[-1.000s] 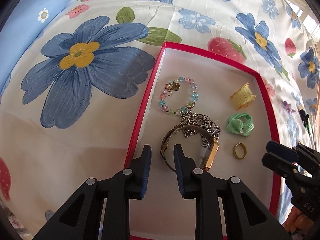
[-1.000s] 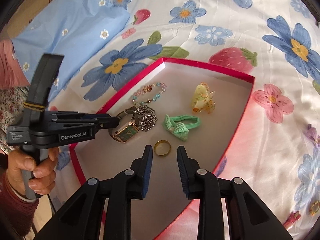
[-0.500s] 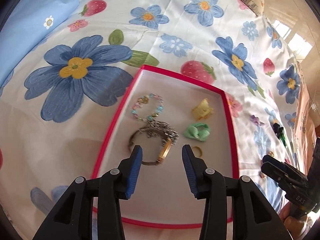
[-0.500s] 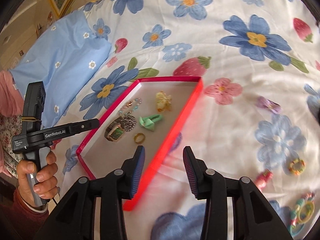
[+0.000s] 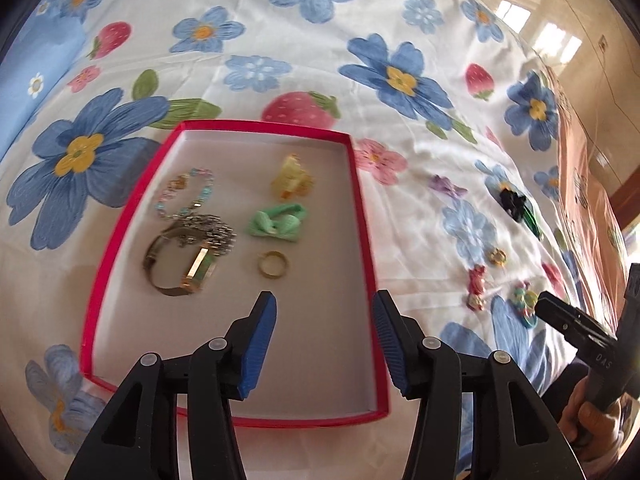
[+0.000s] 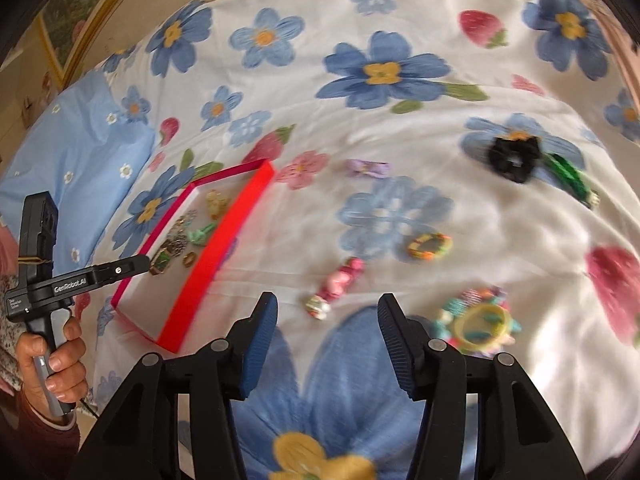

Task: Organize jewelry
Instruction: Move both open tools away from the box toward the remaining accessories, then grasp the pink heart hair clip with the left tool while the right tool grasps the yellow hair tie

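The left gripper [image 5: 323, 318] hangs with its ribbed blue pads spread wide and nothing between them, above the near end of a red box [image 5: 362, 216]. Only this view looks down into the box: a gold watch [image 5: 182, 268] at 10 o'clock from the gripper, a silver chain [image 5: 208, 230] heaped on it, a pastel bead bracelet [image 5: 182, 194] beyond, a gold ring [image 5: 273, 263] at 11 o'clock, then a green bow [image 5: 278, 224] and a yellow claw clip [image 5: 291, 178] toward 12.

The right gripper [image 6: 325, 318] is likewise spread wide and empty, over the flowered bed sheet [image 6: 400, 40]. Its view shows the loose pieces more clearly: a pink clip [image 6: 336, 286] at 12 o'clock, a bead ring [image 6: 430, 245] at 1, a yellow bangle [image 6: 482, 322] among blurred trinkets at 3, and a black scrunchie [image 6: 514, 160] and lilac bow [image 6: 366, 168] farther off. The box sits at 10 o'clock, seen edge-on. A blue pillow [image 6: 76, 152] lies beyond it.
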Tool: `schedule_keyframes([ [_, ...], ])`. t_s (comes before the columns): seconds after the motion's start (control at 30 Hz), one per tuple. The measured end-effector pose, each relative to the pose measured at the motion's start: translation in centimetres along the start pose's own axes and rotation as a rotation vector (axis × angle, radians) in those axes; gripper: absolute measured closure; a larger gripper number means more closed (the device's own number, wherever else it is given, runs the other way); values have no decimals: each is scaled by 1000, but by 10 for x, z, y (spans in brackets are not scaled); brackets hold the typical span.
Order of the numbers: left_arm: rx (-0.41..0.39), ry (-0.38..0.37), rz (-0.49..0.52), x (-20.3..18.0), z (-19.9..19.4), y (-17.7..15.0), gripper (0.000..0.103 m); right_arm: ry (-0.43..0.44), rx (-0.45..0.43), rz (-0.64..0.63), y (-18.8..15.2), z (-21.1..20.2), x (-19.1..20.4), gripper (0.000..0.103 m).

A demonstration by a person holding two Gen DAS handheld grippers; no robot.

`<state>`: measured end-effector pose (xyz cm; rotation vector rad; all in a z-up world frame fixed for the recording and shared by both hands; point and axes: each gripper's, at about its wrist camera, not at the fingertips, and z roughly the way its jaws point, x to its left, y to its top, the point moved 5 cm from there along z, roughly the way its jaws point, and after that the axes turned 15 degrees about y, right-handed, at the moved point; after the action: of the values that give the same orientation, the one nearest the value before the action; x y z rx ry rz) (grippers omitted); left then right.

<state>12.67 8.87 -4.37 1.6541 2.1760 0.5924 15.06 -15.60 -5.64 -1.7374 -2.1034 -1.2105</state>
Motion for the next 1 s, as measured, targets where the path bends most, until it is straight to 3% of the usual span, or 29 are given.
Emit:
schedule_keyframes([
  [0.3, 23, -38, 137, -62, 10, -4, 47, -100, -52, 58, -22, -41, -42, 46],
  [0.73, 33, -59, 271, -131, 39, 4, 44, -147, -54, 66, -23, -42, -65, 47],
  [1.0, 47, -76, 345, -174, 70, 10, 44, -150, -23, 82, -18, -30, -80, 69],
])
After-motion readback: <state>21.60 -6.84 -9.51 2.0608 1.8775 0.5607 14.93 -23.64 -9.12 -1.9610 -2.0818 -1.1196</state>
